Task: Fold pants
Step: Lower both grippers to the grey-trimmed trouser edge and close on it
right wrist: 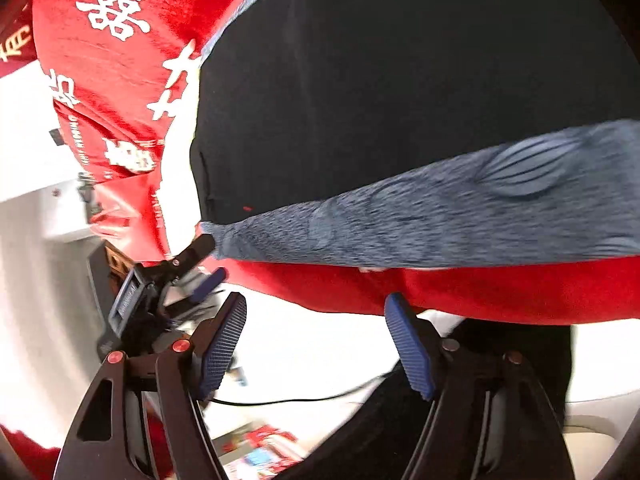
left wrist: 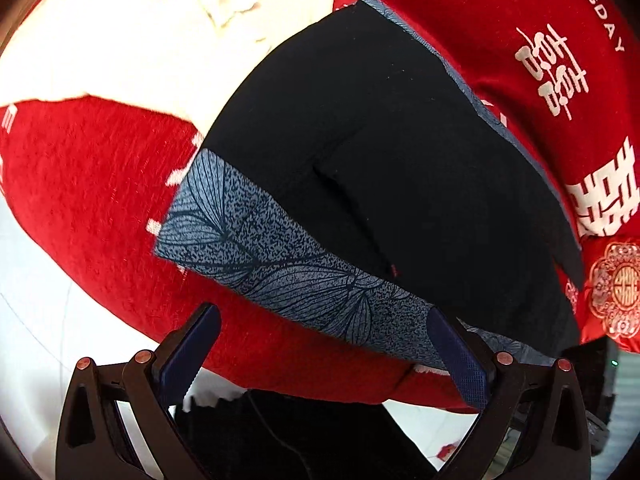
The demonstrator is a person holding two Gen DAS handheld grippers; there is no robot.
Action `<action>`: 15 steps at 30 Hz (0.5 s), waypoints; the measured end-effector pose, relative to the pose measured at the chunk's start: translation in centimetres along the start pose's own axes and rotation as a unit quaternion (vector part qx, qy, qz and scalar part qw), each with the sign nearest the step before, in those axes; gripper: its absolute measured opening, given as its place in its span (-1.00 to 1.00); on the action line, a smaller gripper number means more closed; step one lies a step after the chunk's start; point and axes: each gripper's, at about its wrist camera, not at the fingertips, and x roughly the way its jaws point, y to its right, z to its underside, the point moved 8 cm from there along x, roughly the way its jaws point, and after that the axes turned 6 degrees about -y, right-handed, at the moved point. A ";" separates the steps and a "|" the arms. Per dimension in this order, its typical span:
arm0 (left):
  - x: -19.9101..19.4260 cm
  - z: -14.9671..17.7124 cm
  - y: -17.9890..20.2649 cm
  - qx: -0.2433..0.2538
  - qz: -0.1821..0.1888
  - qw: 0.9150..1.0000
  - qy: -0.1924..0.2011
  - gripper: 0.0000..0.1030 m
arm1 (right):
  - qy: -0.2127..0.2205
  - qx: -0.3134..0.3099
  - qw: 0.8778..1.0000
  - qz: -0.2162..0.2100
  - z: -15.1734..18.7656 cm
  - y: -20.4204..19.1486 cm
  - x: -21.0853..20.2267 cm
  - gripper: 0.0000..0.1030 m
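Black pants (left wrist: pixel 360 140) lie flat on a red blanket (left wrist: pixel 88 184), their blue-grey leaf-print waistband (left wrist: pixel 260 248) turned toward me. My left gripper (left wrist: pixel 320 316) is open at the blanket's near edge, and one blue pad (left wrist: pixel 448 340) overlaps the band near its end. In the right wrist view the pants (right wrist: pixel 400 80) fill the top and the waistband (right wrist: pixel 440 216) crosses the middle. There the left gripper (right wrist: pixel 206 264) stands open at the band's left corner. My right gripper (right wrist: pixel 316 300) hangs open just short of the blanket's edge (right wrist: pixel 500 292), with nothing between its fingers.
A white cloth (left wrist: pixel 140 40) lies on the blanket beyond the pants. A red cushion with a gold ornament (left wrist: pixel 612 292) sits at the right. White characters are printed on the blanket (right wrist: pixel 116 4). Below the edge are pale floor (right wrist: pixel 320 352), a black cable (right wrist: pixel 300 400) and dark fabric (left wrist: pixel 280 432).
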 end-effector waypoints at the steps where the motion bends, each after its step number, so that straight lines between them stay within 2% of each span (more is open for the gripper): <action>1: 0.0 0.1 0.0 0.002 0.005 1.000 0.000 1.00 | -0.002 0.002 1.000 -0.011 -0.2 -0.1 0.8 0.47; 3: 0.2 0.2 0.0 0.010 0.012 1.000 -0.001 1.00 | -0.007 0.018 0.999 -0.040 -0.8 -0.3 2.6 0.47; 8: 0.6 0.5 -0.3 0.013 0.027 0.999 -0.013 1.00 | -0.003 0.041 0.996 -0.073 -2.0 -0.9 5.3 0.47; 12: 1.4 0.2 0.8 0.010 0.051 0.998 -0.027 1.00 | 0.034 0.034 0.994 -0.099 -3.8 -2.7 4.1 0.47; 15: 1.9 0.0 1.8 0.008 0.075 0.997 -0.035 1.00 | 0.049 0.003 0.992 -0.115 -4.5 -4.8 2.2 0.47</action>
